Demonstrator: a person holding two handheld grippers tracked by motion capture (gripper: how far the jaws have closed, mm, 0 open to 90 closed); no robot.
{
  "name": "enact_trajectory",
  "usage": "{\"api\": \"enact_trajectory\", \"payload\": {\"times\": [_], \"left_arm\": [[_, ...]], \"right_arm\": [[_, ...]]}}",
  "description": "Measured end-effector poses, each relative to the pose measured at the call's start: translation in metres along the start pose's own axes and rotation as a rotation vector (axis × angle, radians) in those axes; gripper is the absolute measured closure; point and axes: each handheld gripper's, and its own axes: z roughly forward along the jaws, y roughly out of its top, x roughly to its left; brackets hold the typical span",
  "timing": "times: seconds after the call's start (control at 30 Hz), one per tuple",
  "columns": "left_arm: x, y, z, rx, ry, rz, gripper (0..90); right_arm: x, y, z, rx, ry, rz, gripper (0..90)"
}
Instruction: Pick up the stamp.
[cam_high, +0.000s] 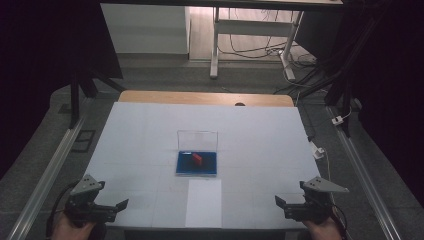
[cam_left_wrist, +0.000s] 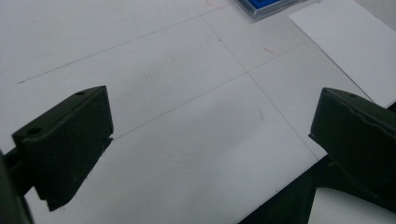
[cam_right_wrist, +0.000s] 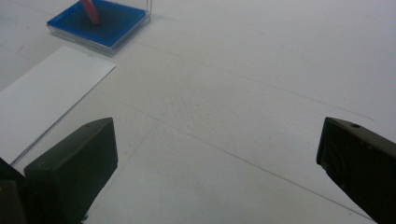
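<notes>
Jaws apart on left gripper (cam_high: 120, 206) and right gripper (cam_high: 280, 202), nothing between. Parked at near corners, likely leaving blue case (cam_high: 196, 169), red piece (cam_high: 197, 158) and paper sheet (cam_high: 204, 202) reachable.

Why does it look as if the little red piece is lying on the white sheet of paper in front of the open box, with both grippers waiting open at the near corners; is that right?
Not quite. The red piece lies inside the box, on its blue base, not on the paper; the high view shows it. The rest holds: the paper lies in front of the open box, and the left gripper and right gripper wait open at the near corners.
</notes>
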Motion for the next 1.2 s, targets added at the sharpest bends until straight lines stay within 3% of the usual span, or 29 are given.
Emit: {"api": "enact_trajectory", "payload": {"times": [0.17, 0.37, 0.73, 1.07, 1.2], "left_arm": [[0.001, 0.0003, 0.0006, 0.007, 0.004, -0.009, 0.0], [0.0009, 0.0002, 0.0007, 0.007, 0.006, -0.009, 0.0], [-0.0009, 0.0013, 0.0015, 0.015, 0.008, 0.005, 0.0], [-0.0032, 0.0039, 0.0007, -0.011, -0.005, 0.012, 0.0], [-0.0086, 0.01, 0.0003, -0.032, -0.009, 0.044, 0.0]], "right_arm": [[0.0014, 0.0003, 0.0011, 0.006, -0.002, -0.002, 0.0], [0.0007, 0.0007, 0.0018, 0.027, 0.05, 0.009, 0.0], [0.0052, 0.0007, 0.0024, 0.025, 0.05, -0.037, 0.0], [0.0068, 0.0009, 0.003, 0.032, 0.046, -0.054, 0.0], [0.006, 0.0009, 0.0023, 0.026, 0.05, -0.049, 0.0]]}}
